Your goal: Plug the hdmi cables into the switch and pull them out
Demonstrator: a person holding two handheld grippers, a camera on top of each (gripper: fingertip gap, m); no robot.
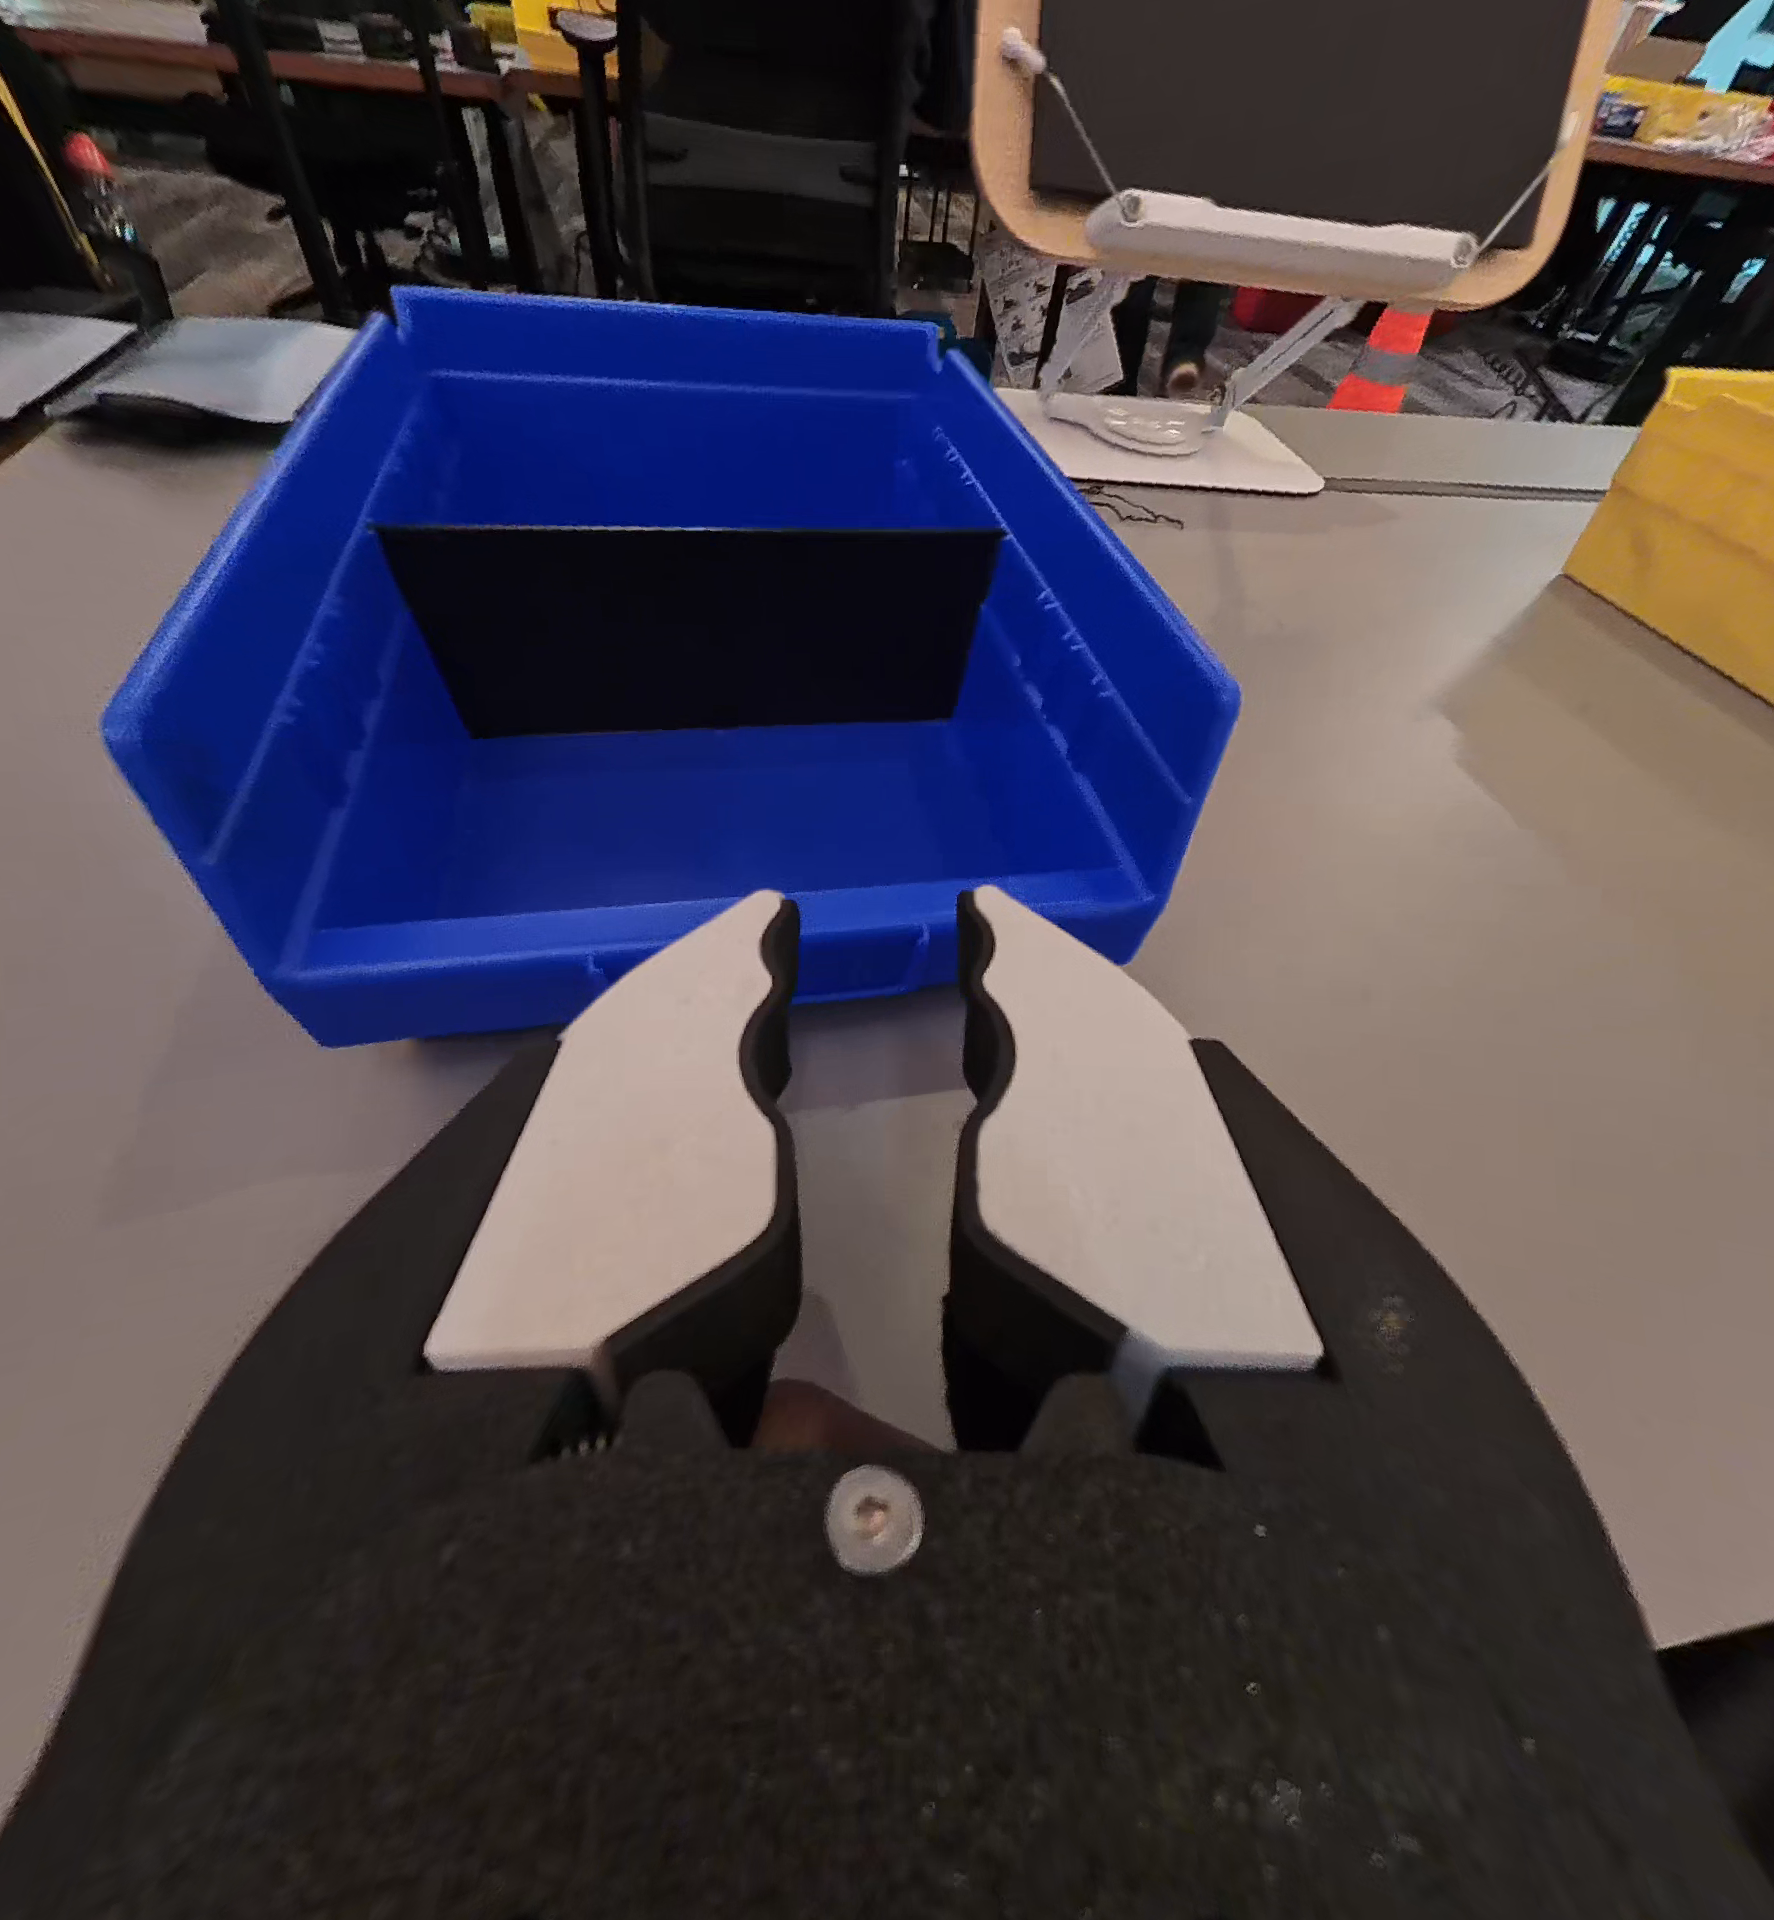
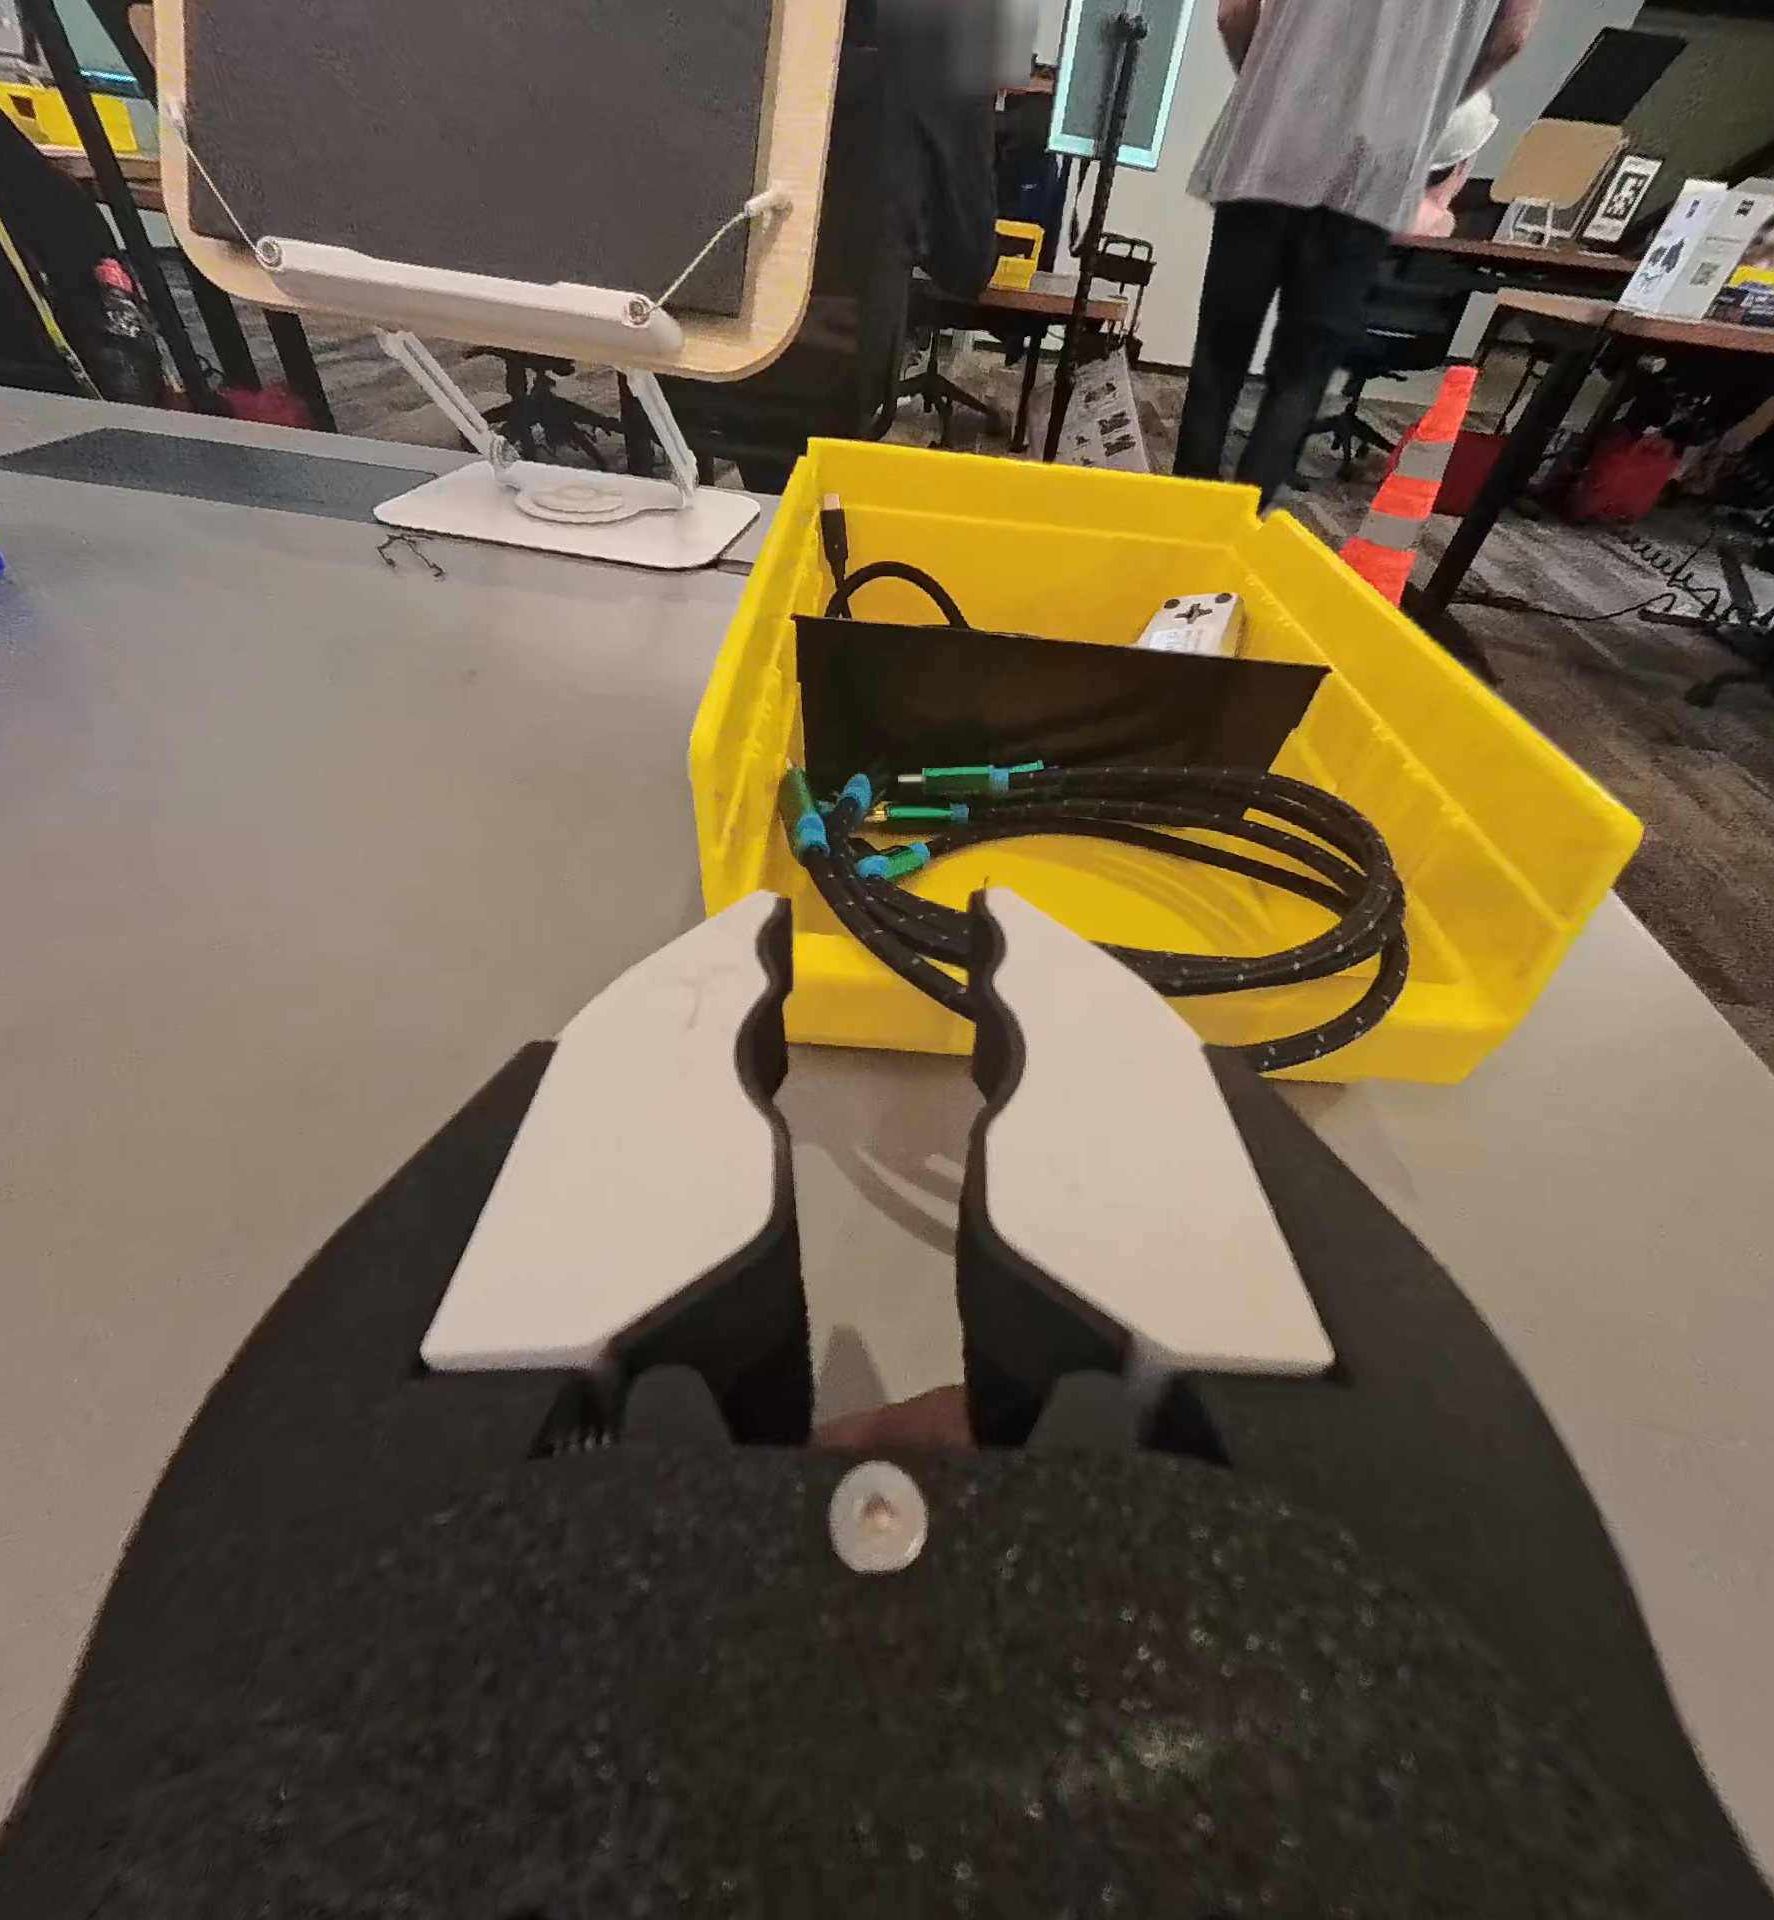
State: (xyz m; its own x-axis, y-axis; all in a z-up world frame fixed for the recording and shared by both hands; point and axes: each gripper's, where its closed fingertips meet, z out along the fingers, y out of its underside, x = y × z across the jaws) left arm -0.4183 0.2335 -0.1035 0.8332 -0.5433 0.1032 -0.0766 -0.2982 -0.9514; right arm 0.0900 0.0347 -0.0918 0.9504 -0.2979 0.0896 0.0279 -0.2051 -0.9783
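Observation:
In the right wrist view a yellow bin (image 2: 1382,748) stands on the grey table. Its front part holds several coiled black braided HDMI cables (image 2: 1226,914) with green and blue plugs (image 2: 950,779). Behind its black divider (image 2: 1049,696) lie a thin black cable (image 2: 893,582) and a pale box, the switch (image 2: 1195,621). My right gripper (image 2: 878,914) is open and empty, just short of the bin's front lip. In the left wrist view my left gripper (image 1: 872,914) is open and empty at the front edge of a blue bin (image 1: 239,727) that holds only a black divider (image 1: 696,623).
A tablet-like board on a white stand (image 2: 561,509) sits at the table's far edge, also in the left wrist view (image 1: 1195,457). The yellow bin's corner (image 1: 1735,540) shows at the right there. An orange cone (image 2: 1423,478), a standing person (image 2: 1319,208) and other desks lie beyond. My hands' fingertips stand some 55 centimetres from each other. Between my right fingertips and the switch (image 2: 1195,621) there is roughly 30 centimetres.

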